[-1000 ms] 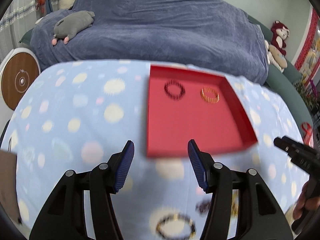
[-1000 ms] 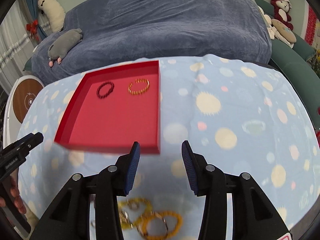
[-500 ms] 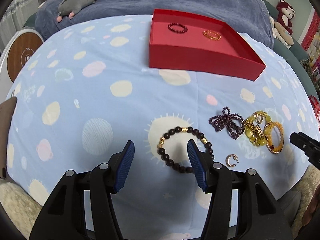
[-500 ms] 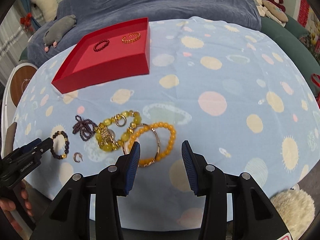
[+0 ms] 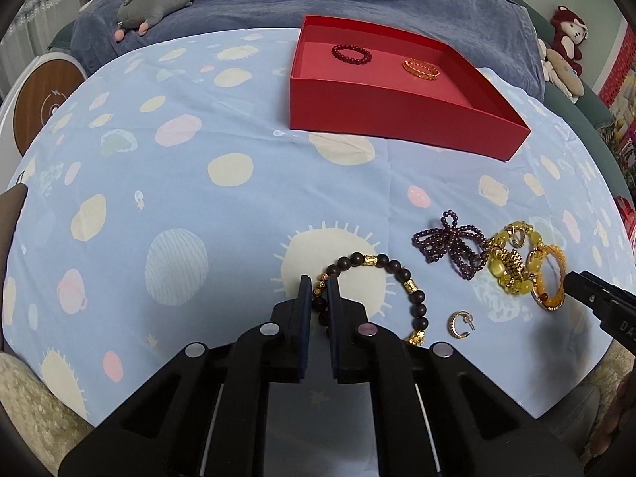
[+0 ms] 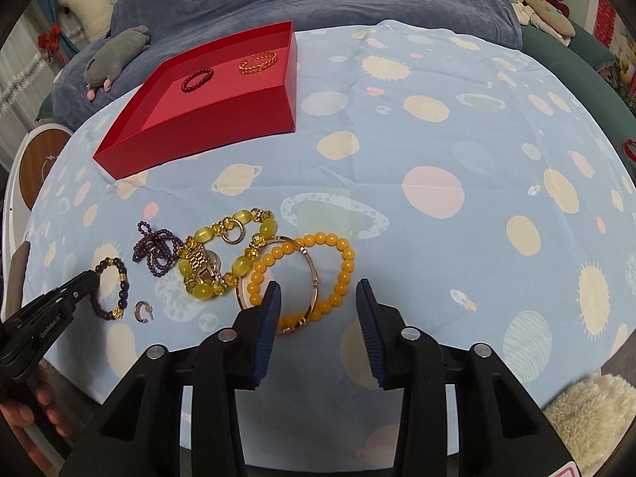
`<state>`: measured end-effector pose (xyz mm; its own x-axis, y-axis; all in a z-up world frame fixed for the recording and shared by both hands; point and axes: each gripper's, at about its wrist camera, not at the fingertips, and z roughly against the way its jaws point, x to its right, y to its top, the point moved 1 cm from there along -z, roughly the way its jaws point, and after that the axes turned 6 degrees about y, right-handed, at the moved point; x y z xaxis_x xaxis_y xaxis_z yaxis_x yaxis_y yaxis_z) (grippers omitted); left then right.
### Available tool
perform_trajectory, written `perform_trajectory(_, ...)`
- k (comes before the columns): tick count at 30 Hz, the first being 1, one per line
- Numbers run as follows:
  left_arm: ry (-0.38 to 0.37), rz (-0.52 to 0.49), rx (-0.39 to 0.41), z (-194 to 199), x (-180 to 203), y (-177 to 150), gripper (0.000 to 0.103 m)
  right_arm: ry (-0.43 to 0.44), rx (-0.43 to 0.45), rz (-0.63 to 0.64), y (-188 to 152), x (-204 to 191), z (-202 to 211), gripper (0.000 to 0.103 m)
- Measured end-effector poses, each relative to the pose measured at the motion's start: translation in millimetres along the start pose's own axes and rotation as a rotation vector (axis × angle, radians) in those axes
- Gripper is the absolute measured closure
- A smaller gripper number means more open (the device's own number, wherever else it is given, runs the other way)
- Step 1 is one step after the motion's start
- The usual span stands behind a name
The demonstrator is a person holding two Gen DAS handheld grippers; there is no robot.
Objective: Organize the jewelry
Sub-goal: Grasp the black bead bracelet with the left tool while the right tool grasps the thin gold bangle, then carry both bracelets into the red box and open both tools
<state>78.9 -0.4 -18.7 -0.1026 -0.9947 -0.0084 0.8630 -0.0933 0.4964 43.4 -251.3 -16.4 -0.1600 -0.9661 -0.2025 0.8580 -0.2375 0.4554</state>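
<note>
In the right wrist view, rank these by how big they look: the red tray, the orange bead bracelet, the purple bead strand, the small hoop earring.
Largest to smallest, as seen:
1. red tray, though it lies farthest away
2. orange bead bracelet
3. purple bead strand, bunched up, so its true length is unsure
4. hoop earring

Near arc of dark bead bracelet (image 5: 399, 274) hidden behind left gripper (image 5: 318, 298) pads and body; near edge of orange bead bracelet (image 6: 338, 274) covered by right gripper (image 6: 318, 302) left finger; hand (image 6: 28, 409) under far-left claw cut by frame edge; small hoop earring (image 5: 459, 324) detail too fine to resolve.
</note>
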Motion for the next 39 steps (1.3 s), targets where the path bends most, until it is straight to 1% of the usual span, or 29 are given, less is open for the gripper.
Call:
perform_trajectory(3, -0.001, 0.006, 0.001, 2.6, 0.3, -0.3, 0.095, -0.002, -0.012, 0.015, 3.4, -2.1, -6.7, 0.082)
perform_trajectory(7, -0.010, 0.018, -0.002, 5.2, 0.1, 0.2, 0.095, -0.014, -0.011, 0.029, 7.5, -2.1, -13.2, 0.086)
perform_trajectory(8, -0.012, 0.017, -0.001, 5.9, 0.6, 0.5, 0.095, -0.012, -0.013, 0.030, 8.9, -2.2, -13.8, 0.089)
perform_trajectory(9, -0.013, 0.016, 0.000, 6.6, 0.9, 0.4, 0.095, -0.005, -0.020, 0.030, 9.7, -1.8, -15.5, 0.098)
perform_trajectory(10, -0.015, 0.017, 0.000, 7.3, 1.3, 0.7, 0.095, -0.001, -0.026, 0.031, 10.0, -1.6, -16.8, 0.099)
perform_trajectory(17, -0.043, 0.040, 0.011, 19.6, 0.2, 5.4, 0.095, 0.029, 0.005, 0.016, 8.5, -0.3, -0.1, 0.099)
perform_trajectory(23, -0.094, 0.038, 0.052, 45.6, 2.6, 18.0, 0.095, 0.064, 0.064, -0.025, 11.5, 6.6, 34.4, 0.099)
perform_trajectory(27, -0.129, 0.041, 0.077, 62.7, 4.8, 31.3, 0.096, 0.088, 0.102, -0.030, 21.7, 7.0, 55.3, 0.099)
perform_trajectory(31, -0.162, 0.034, 0.106, 76.3, 9.8, 54.1, 0.095, 0.118, 0.125, -0.025, 40.7, 1.9, 64.6, 0.099)
perform_trajectory(33, -0.171, 0.023, 0.122, 80.1, 14.1, 68.1, 0.095, 0.133, 0.136, -0.014, 55.6, -2.5, 63.8, 0.099)
perform_trajectory(36, -0.190, 0.003, 0.150, 80.7, 23.5, 100.8, 0.095, 0.164, 0.147, -0.004, 86.2, -10.1, 56.1, 0.099)
perform_trajectory(39, -0.213, 0.002, 0.175, 72.5, 30.5, 138.0, 0.095, 0.180, 0.158, 0.019, 121.0, -21.8, 42.6, 0.099)
